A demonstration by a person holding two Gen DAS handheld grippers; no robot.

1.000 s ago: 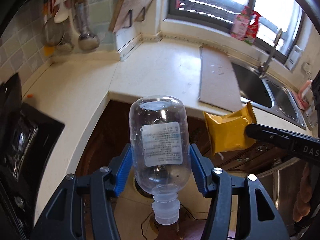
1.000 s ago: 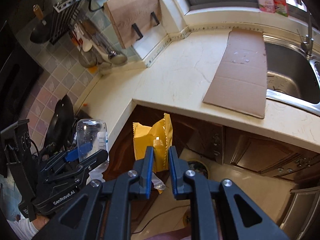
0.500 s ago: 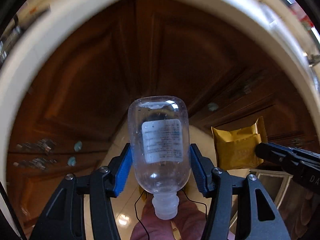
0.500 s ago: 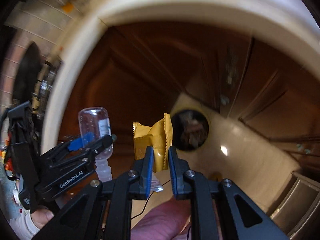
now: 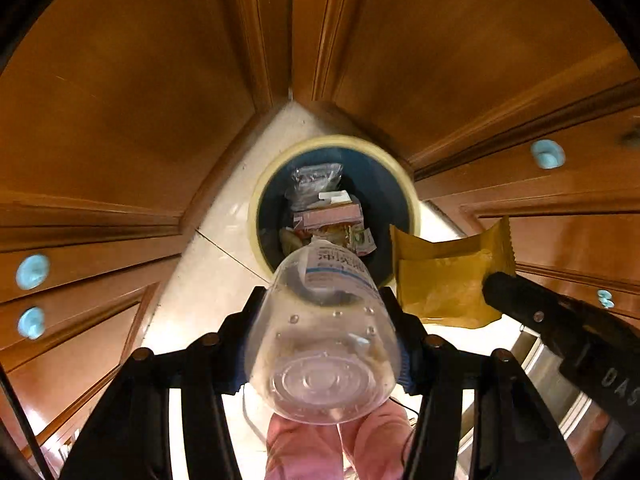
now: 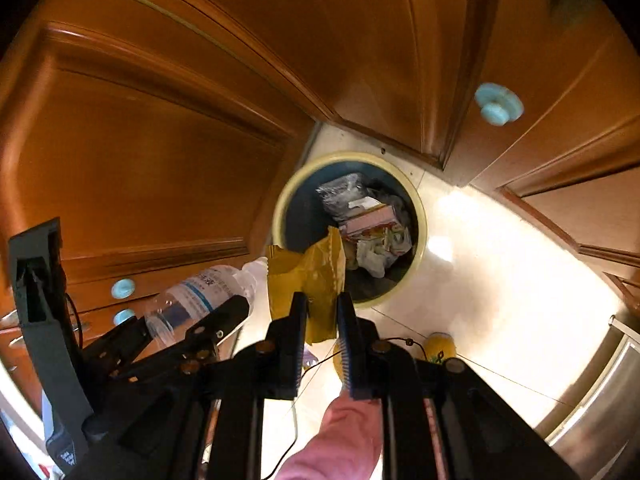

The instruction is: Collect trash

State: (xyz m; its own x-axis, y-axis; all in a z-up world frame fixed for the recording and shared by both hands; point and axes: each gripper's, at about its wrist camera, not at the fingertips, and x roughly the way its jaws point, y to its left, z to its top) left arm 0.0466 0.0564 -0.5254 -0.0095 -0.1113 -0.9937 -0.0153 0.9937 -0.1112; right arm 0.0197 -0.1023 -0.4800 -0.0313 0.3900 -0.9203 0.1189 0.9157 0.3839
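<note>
Left gripper point(image 5: 322, 344) holding the bottle point(image 5: 324, 332), right gripper point(image 6: 322, 316) holding the wrapper point(image 6: 308, 276), above the bin point(image 5: 256, 216); next, release both inside

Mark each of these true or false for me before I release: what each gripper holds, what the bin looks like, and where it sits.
1. The left gripper is clamped on a clear plastic bottle. True.
2. The right gripper holds a red drinks can. False: it pinches a yellow snack wrapper.
3. The trash bin is empty. False: wrappers and a pink carton already lie inside.
4. The bin stands on a pale tiled floor in the corner between wooden cabinet doors. True.
5. The bottle's cap end points toward the bin. True, as the right wrist view shows.
6. The bin has a lid closed over it. False: its mouth is open.
</note>
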